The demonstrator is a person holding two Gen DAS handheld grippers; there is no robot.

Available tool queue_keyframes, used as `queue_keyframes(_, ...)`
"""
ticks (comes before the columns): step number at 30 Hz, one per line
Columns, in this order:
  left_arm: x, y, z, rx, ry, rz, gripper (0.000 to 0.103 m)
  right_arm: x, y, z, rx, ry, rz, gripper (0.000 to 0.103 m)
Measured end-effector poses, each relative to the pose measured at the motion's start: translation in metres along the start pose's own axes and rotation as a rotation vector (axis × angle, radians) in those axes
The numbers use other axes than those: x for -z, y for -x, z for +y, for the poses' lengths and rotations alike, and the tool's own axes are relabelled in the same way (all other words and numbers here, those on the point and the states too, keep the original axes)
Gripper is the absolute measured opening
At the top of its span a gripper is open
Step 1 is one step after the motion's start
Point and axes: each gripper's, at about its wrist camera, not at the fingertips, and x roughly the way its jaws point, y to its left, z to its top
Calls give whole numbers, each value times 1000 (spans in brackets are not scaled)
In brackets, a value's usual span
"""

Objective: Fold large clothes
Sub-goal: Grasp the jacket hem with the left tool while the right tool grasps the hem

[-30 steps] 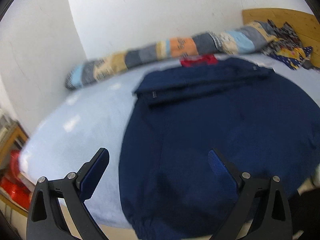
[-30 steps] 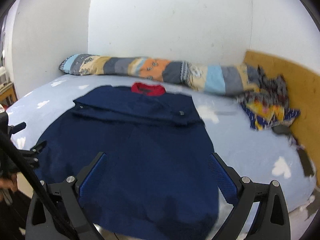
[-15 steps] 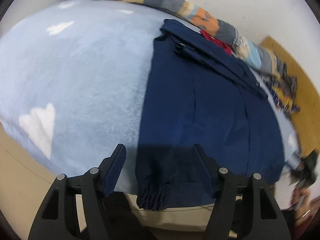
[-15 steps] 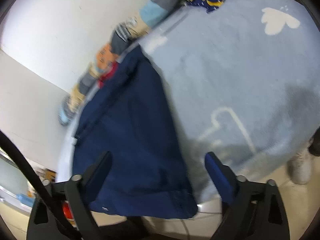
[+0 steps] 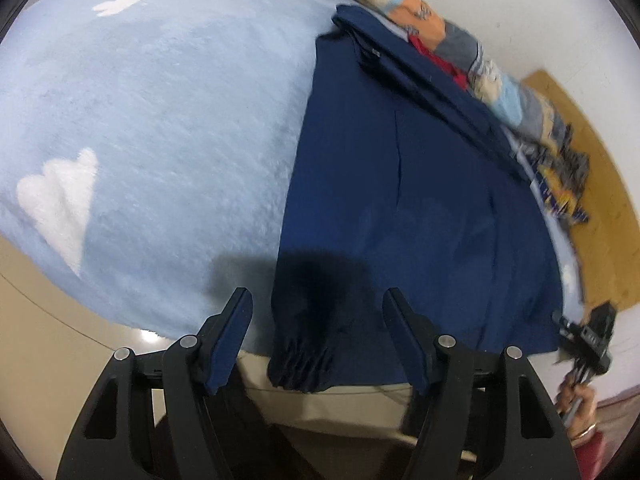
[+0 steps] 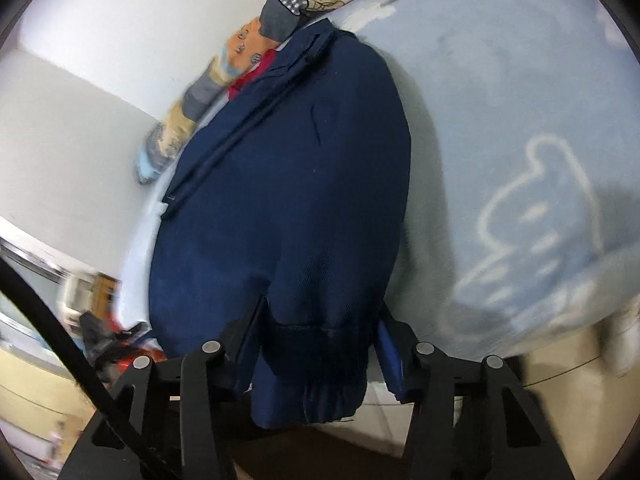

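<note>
Large navy-blue jacket with a red collar lining [image 5: 420, 200] lies flat, back up, on a bed covered by a pale blue fleece blanket with white cloud shapes [image 5: 160, 120]; the gathered hem hangs over the near bed edge. A sleeve is folded across the upper part of the garment. Left claw [image 5: 318, 316] hovers at the near left hem corner, jaws wide apart with the gathered corner [image 5: 300, 364] between and just below them; pads not touching cloth, nothing held. Right claw [image 6: 320, 332] is at the opposite hem corner [image 6: 316, 384]: cloth bulges up between the blue pads and fills the gap, both pads seem to lie against the fabric, but whether they press on it I cannot tell. Long patchwork bolster in orange, grey and light blue [image 5: 424, 20] lies along the white wall beyond the collar. Crumpled blue-and-yellow patterned cloth [image 5: 564, 184] sits near the wooden headboard [image 5: 612, 208], apart from the jacket.
</note>
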Motion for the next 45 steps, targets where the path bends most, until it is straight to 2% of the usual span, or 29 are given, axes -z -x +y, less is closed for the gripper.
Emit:
queue_keyframes(1, 2, -2, -2, 0, -8, 9, 56, 0, -3, -2, 53, 5, 9, 56)
queue_keyframes(2, 3, -5, -2, 22, -11, 30, 51, 1, -6, -7, 69, -16, 22, 56)
queue_keyframes(6, 7, -12, -6, -11, -52, 46, 44, -3, -13, -22, 48, -97, 30, 61)
queue_keyframes(10, 12, -18, -15, -66, -120, 46, 30, -5, -15, -21, 43, -107, 28, 62)
queue_keyframes(13, 13, -19, -20, -108, -151, 33, 30, -5, -14, -15, 50, -85, 20, 60)
queue_keyframes(14, 13, -21, -20, -133, -153, 29, 34, -3, -14, -12, 64, -79, 18, 60)
queue_keyframes(15, 12, -23, -21, -177, -157, 25, 52, -7, -17, -10, 79, -72, 21, 60)
queue_keyframes(16, 12, -24, -21, -231, -159, 18, 80, -6, -17, -12, 80, -72, 23, 60)
queue_keyframes(17, 12, -25, -21, -286, -156, 10, 88, -6, -17, -13, 76, -79, 22, 60)
queue_keyframes(18, 11, -27, -18, -290, -147, 17, 90, -7, -18, -14, 72, -87, 23, 61)
queue_keyframes(20, 12, -30, -17, -210, -129, 30, 80, -5, -18, -18, 77, -96, 26, 66)
queue_keyframes(21, 13, -29, -20, -220, -152, 17, 63, -5, -19, -20, 69, -103, 32, 67)
queue_keyframes(22, 14, -28, -26, -215, -184, 14, 37, -5, -21, -19, 69, -101, 33, 67)
queue_keyframes(23, 16, -25, -35, -192, -213, 12, 29, -5, -22, -17, 84, -84, 33, 63)
queue_keyframes(24, 18, -22, -42, -216, -238, -4, 27, -4, -20, -11, 113, -54, 35, 60)
queue_keyframes(25, 22, -19, -49, -240, -279, -18, 22, -3, -19, -8, 120, -40, 34, 51)
queue_keyframes(26, 24, -16, -55, -243, -303, -30, 22, -3, -17, -5, 107, -30, 30, 35)
queue_keyframes(27, 25, -12, -58, -227, -302, -44, 21, -3, -13, 2, 91, -17, 23, 31)
queue_keyframes(29, 21, -3, -61, -158, -264, -72, 21, -3, -4, 12, 61, 4, -3, 29)
queue_keyframes(32, 17, 3, -53, -130, -213, -87, 21, -6, 8, 14, -20, -27, -43, 28)
queue_keyframes(34, 15, -4, -51, -141, -204, -66, 21, -7, 9, 14, -3, -28, -47, 28)
queue_keyframes(36, 15, -18, -50, -180, -214, -27, 22, -5, -1, 9, 21, -35, -11, 28)
queue_keyframes(38, 16, -23, -49, -193, -223, -5, 26, -3, -9, 2, 51, -63, 7, 31)
queue_keyframes(39, 14, -26, -49, -200, -226, -2, 35, -3, -11, -2, 54, -74, 16, 32)
queue_keyframes(40, 13, -29, -48, -209, -220, 1, 52, -5, -15, -4, 50, -78, 24, 34)
queue_keyframes(41, 11, -33, -46, -206, -218, 11, 59, -6, -17, -4, 55, -79, 28, 39)
queue_keyframes(42, 11, -38, -49, -211, -230, 9, 61, -7, -19, -4, 62, -75, 31, 40)
queue_keyframes(44, 14, -42, -60, -257, -302, -16, 57, -5, -24, -2, 73, -65, 42, 50)
queue_keyframes(45, 17, -41, -66, -269, -334, -27, 43, -3, -27, -1, 93, -51, 50, 51)
